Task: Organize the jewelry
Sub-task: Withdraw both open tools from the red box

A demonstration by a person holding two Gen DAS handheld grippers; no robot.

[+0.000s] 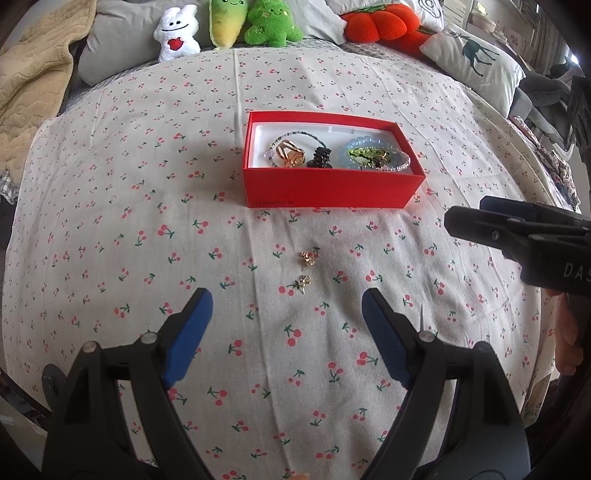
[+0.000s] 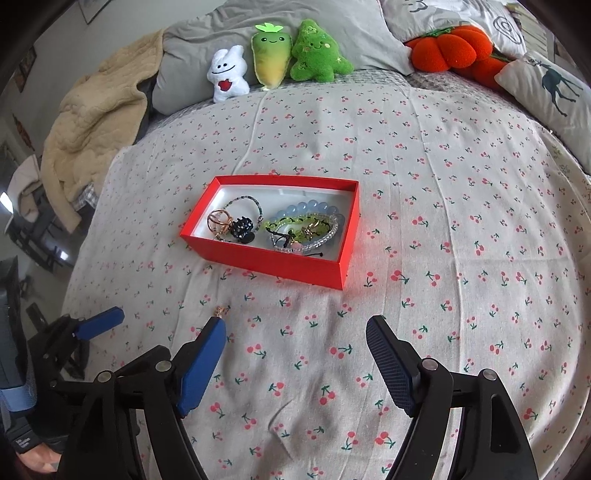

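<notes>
A red box (image 1: pixel 325 188) (image 2: pixel 258 258) sits on the cherry-print bedspread and holds bracelets, a gold ring piece, a black claw clip (image 1: pixel 320 157) (image 2: pixel 242 227) and a blue bead bracelet (image 1: pixel 364 147) (image 2: pixel 314 208). Two small gold earrings (image 1: pixel 307 257) (image 1: pixel 303 283) lie on the cloth in front of the box. My left gripper (image 1: pixel 287 314) is open and empty just short of the nearer earring. My right gripper (image 2: pixel 295 332) is open and empty, in front of the box; one earring (image 2: pixel 219 312) peeks out by its left fingertip.
Plush toys (image 1: pixel 177 33) (image 2: pixel 317 55), an orange pumpkin cushion (image 1: pixel 380 24) (image 2: pixel 443 46), pillows and a tan blanket (image 1: pixel 33 81) line the back of the bed. The right gripper's body (image 1: pixel 517 236) shows at the right in the left view.
</notes>
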